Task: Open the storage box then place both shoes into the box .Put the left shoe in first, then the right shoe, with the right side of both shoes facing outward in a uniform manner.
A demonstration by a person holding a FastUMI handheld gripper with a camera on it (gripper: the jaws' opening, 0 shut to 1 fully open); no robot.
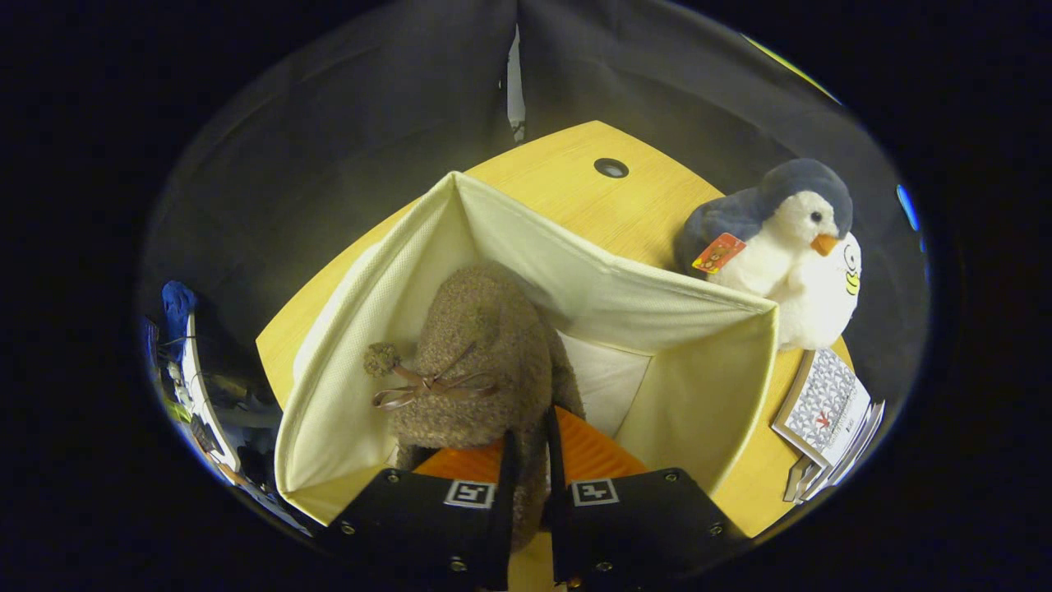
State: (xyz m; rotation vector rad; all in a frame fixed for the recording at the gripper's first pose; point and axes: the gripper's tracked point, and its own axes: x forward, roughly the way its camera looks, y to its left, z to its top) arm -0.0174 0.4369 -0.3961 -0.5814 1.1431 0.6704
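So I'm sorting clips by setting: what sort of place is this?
Probably a staged recording booth: black cloth wall, wooden table with a fabric storage box, a penguin plush, gripper shut on a fuzzy brown shoe.

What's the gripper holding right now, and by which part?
The gripper is shut on the fuzzy brown shoe, pinching its heel-end rim, over the open storage box.

A plush penguin (789, 247) sits on the wooden table (567, 177), grey on the back and head, white in front, with an orange beak and a red tag (717, 252) on its wing. Just beside the penguin, nearer the table's edge, lies a small stack of booklets (826, 411). Beyond the penguin, a round cable hole (611, 168) is set in the tabletop.
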